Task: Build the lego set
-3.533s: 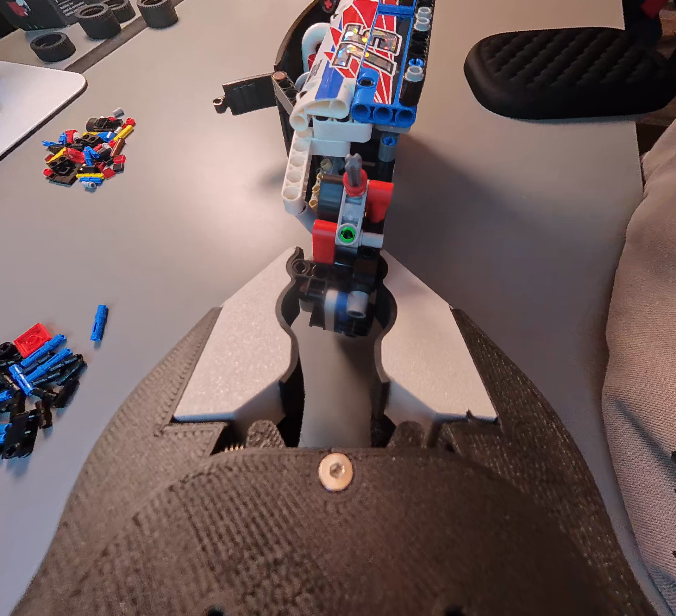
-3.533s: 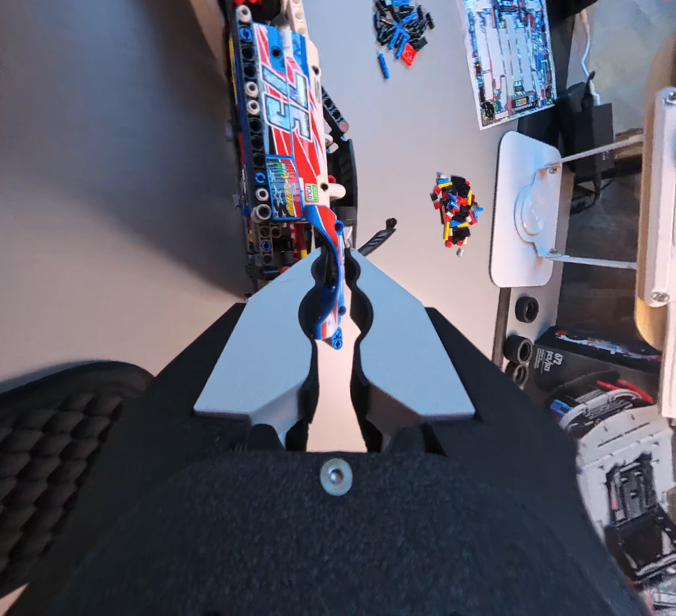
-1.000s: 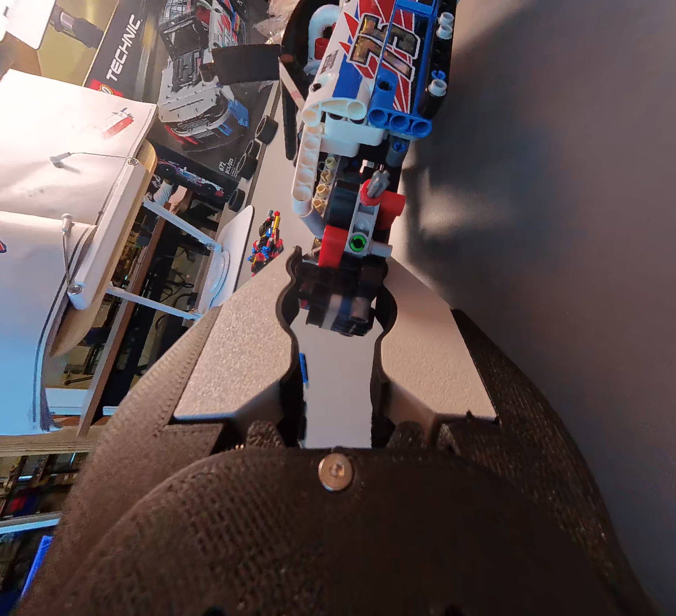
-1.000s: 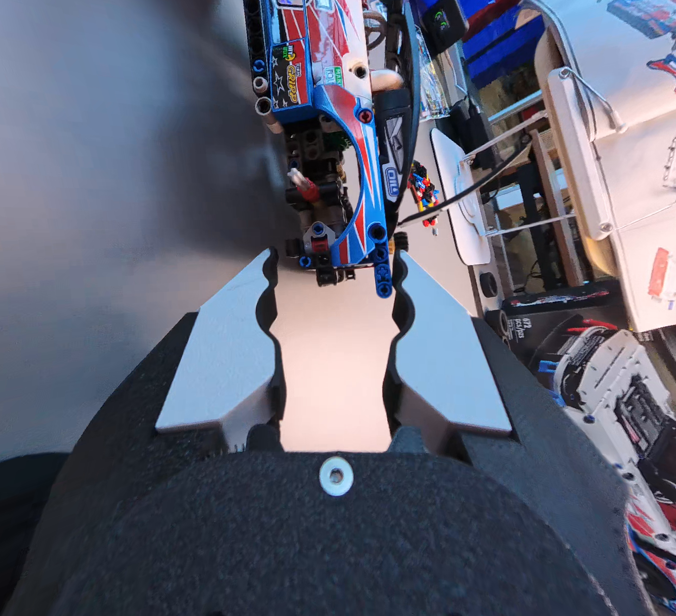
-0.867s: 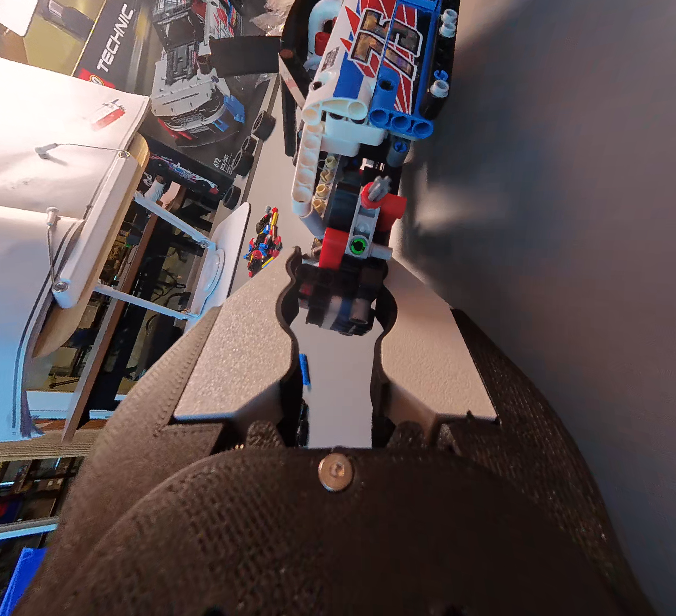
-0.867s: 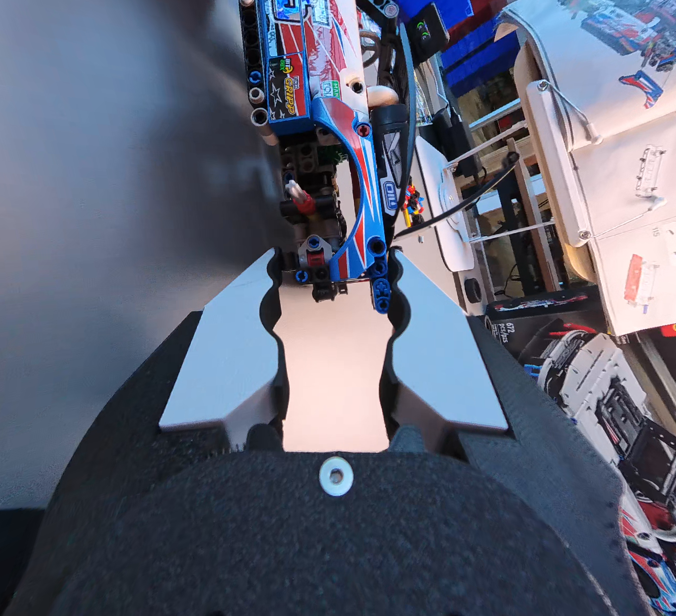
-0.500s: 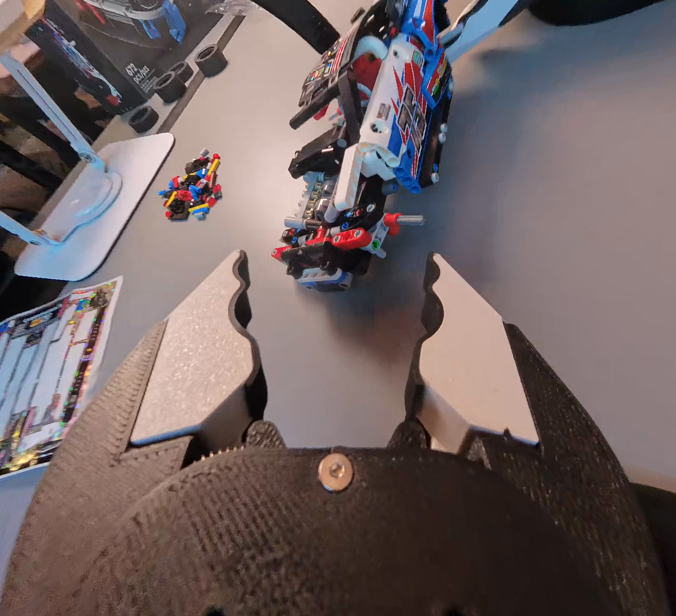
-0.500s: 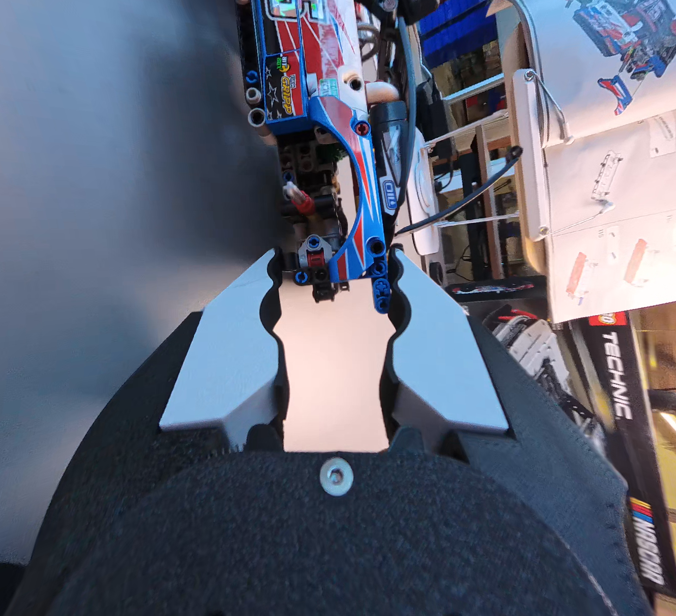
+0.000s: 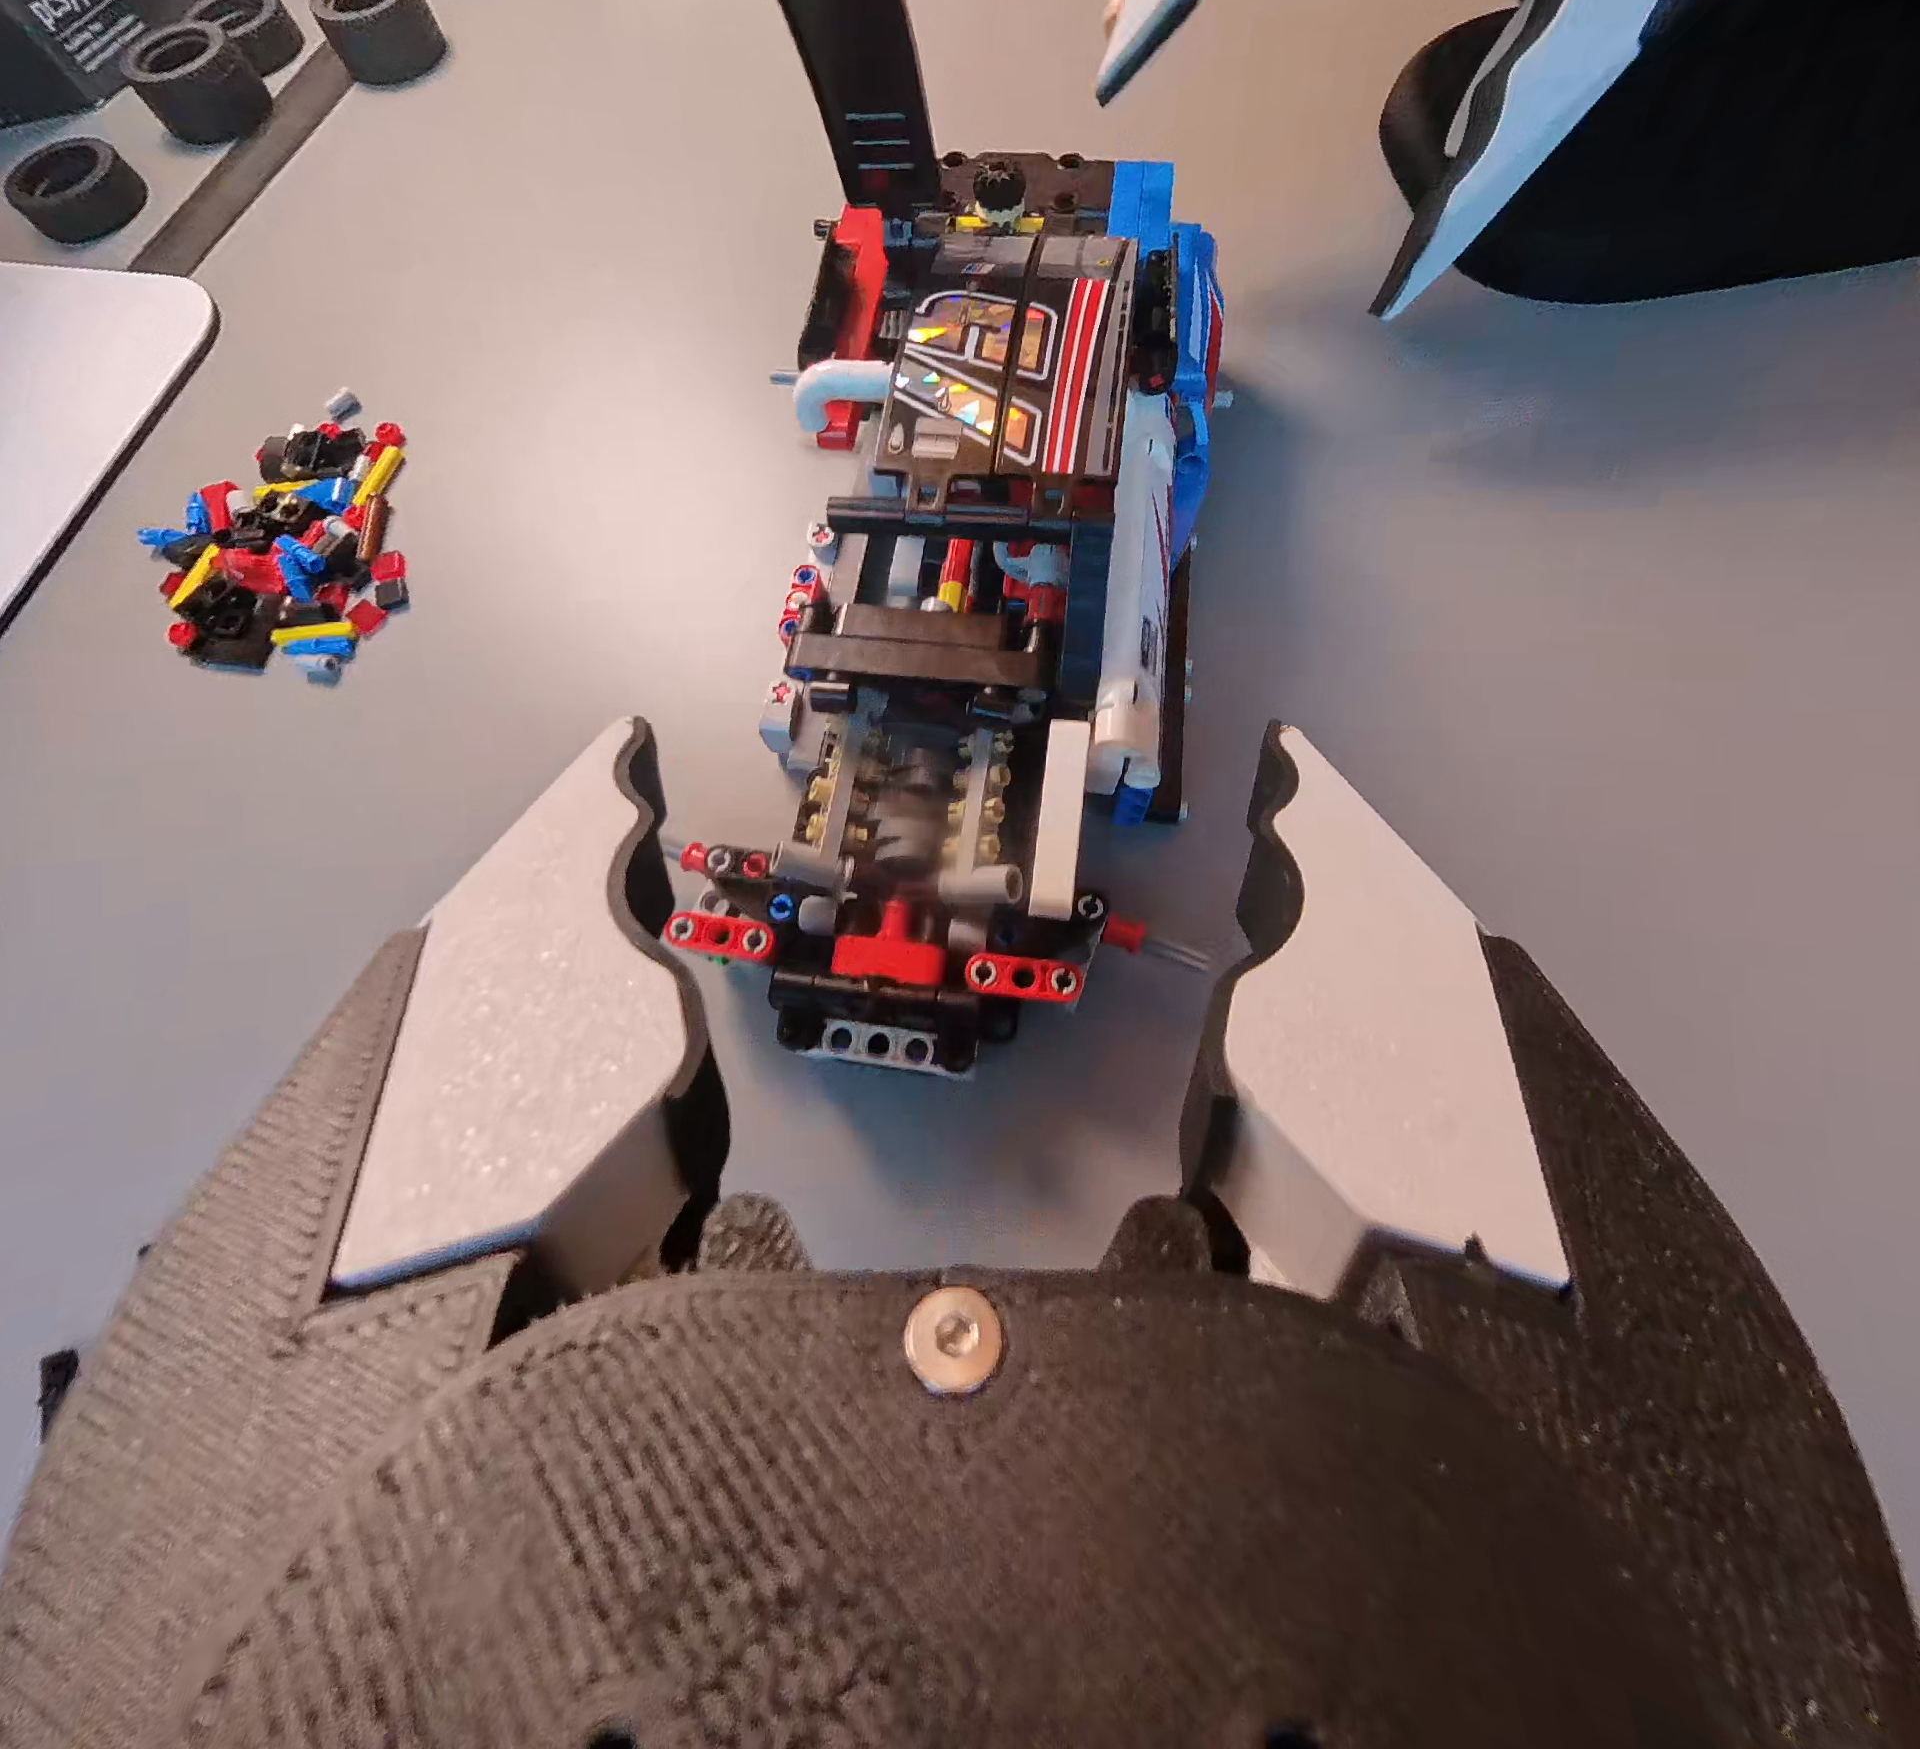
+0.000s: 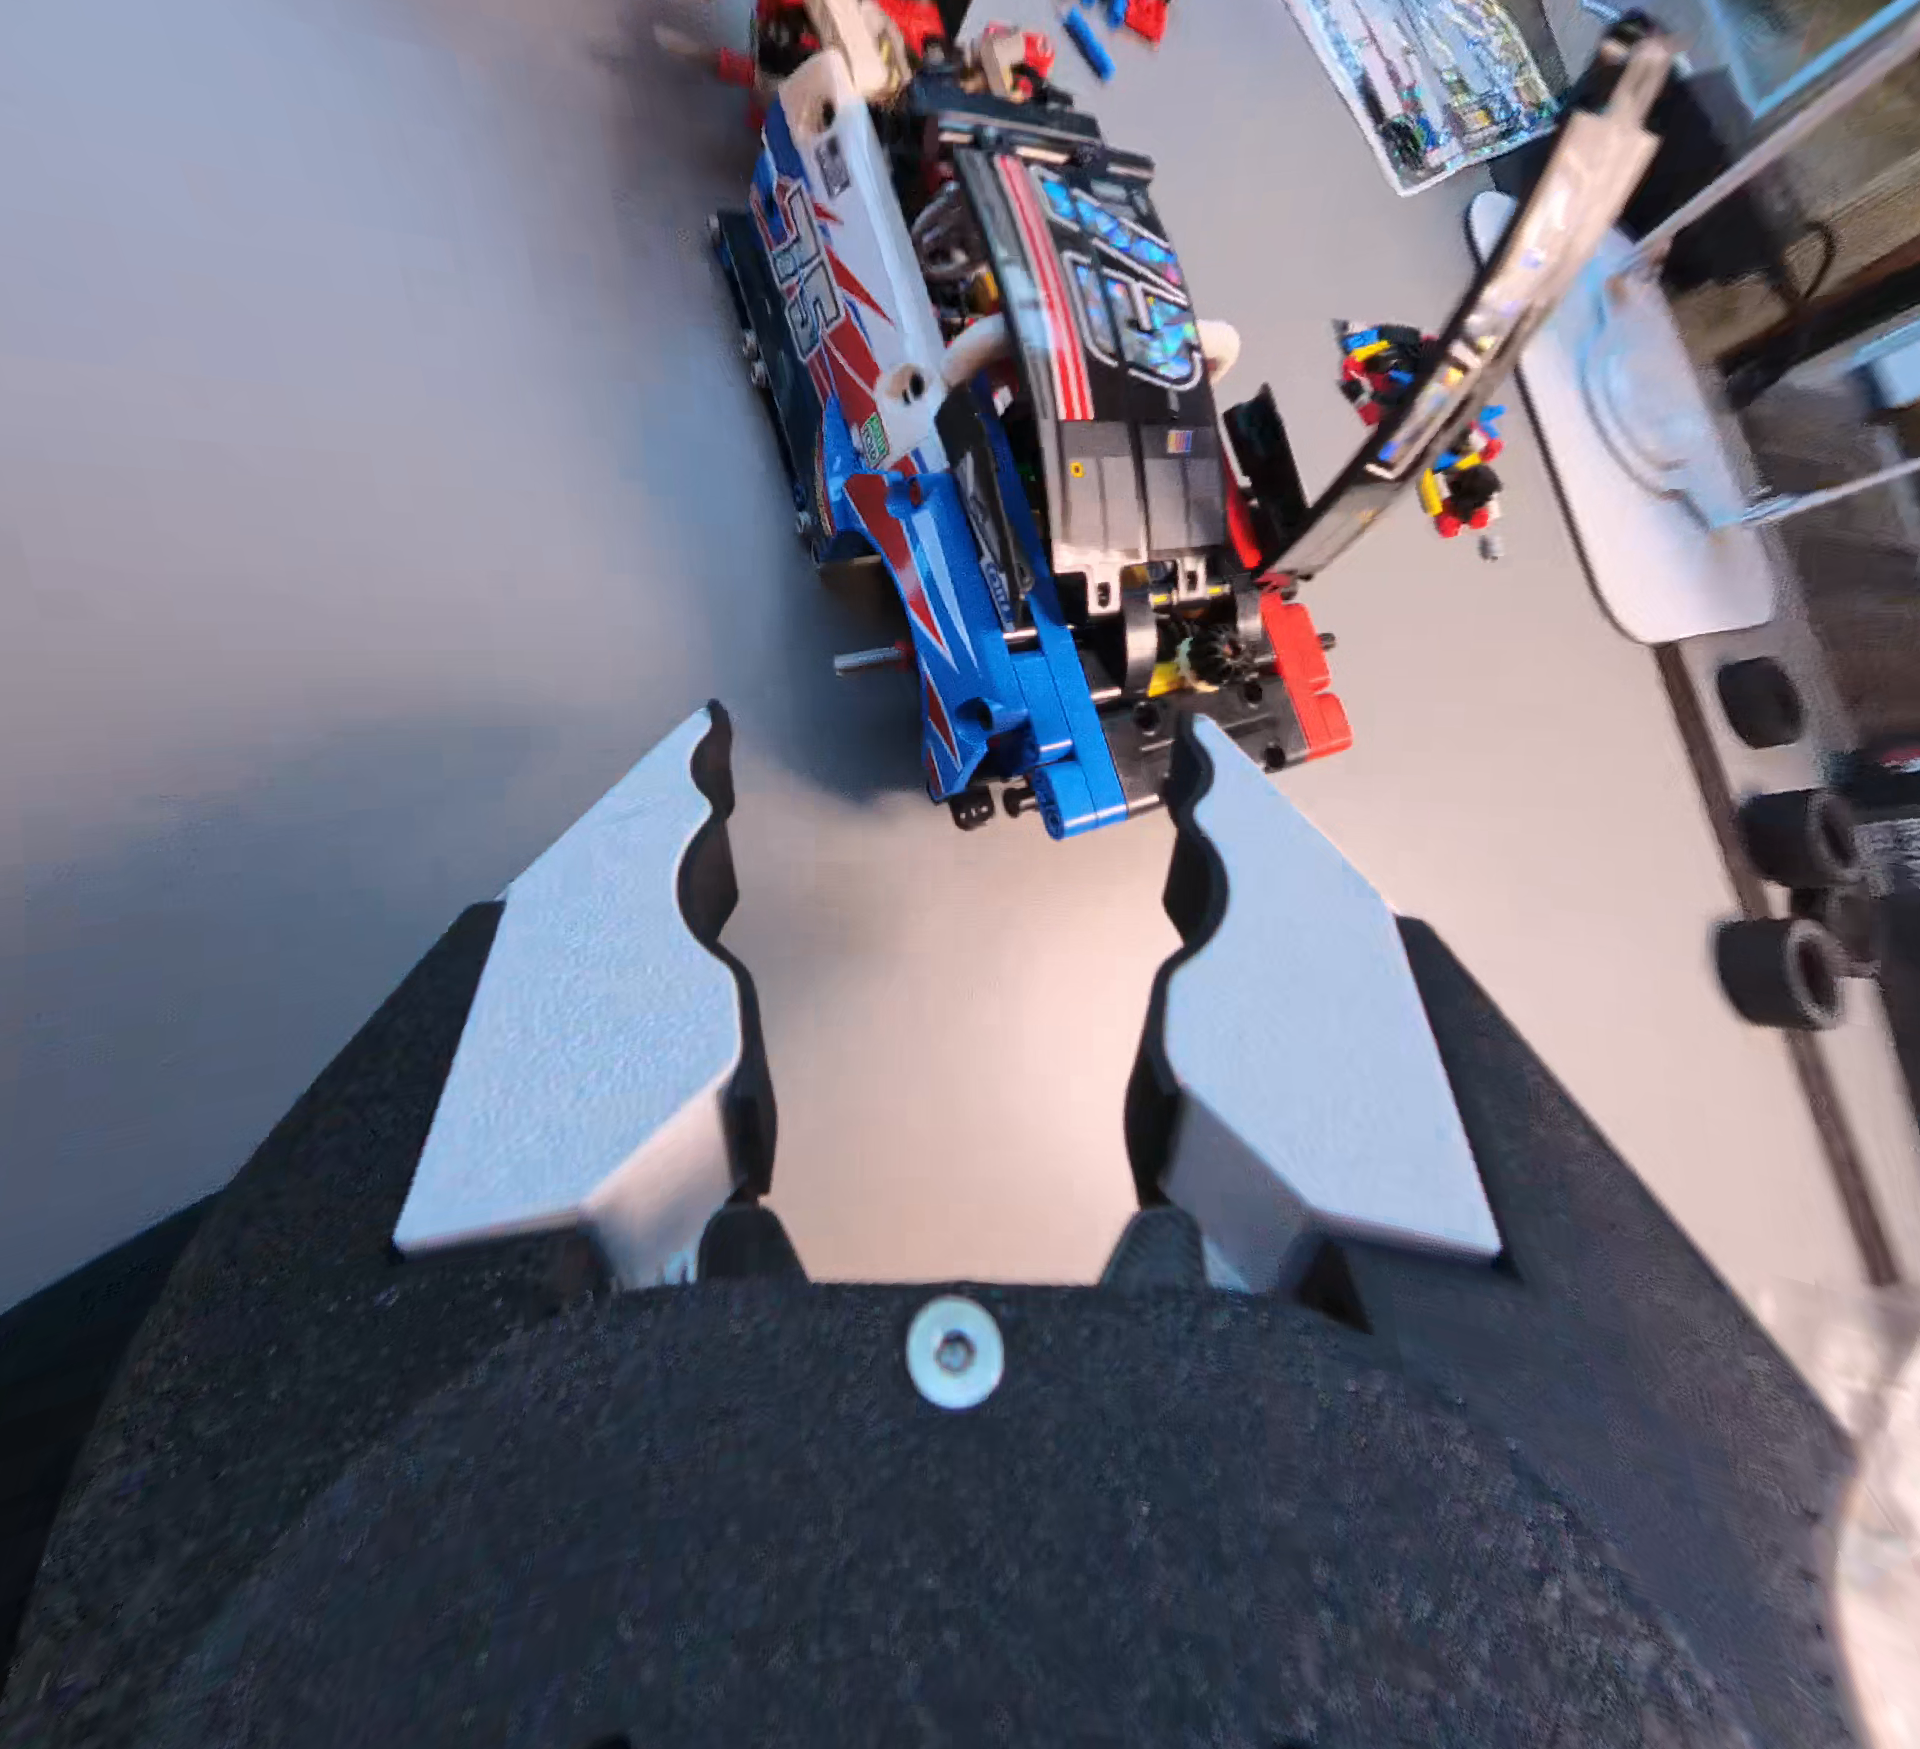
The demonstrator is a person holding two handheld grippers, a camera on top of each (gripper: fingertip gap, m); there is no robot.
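We see the half-built lego car (image 9: 987,619) resting flat on the grey table (image 9: 1558,660), with both grippers released. Our left gripper (image 9: 951,826) hangs wide apart over the car's front end, touching nothing. The right gripper (image 10: 951,764) sits spread just behind its blue rear (a black panel (image 9: 831,6) tilts up there). A heap of loose pieces (image 9: 281,546) lies well off to the left gripper's left.

Bare table (image 9: 1558,660) lies open along the car's (image 9: 987,556) right side. On its left, a parts pile (image 9: 275,546) sits well apart, tyres (image 9: 197,78) farther. A raised black panel (image 9: 831,6) blocks the far end.
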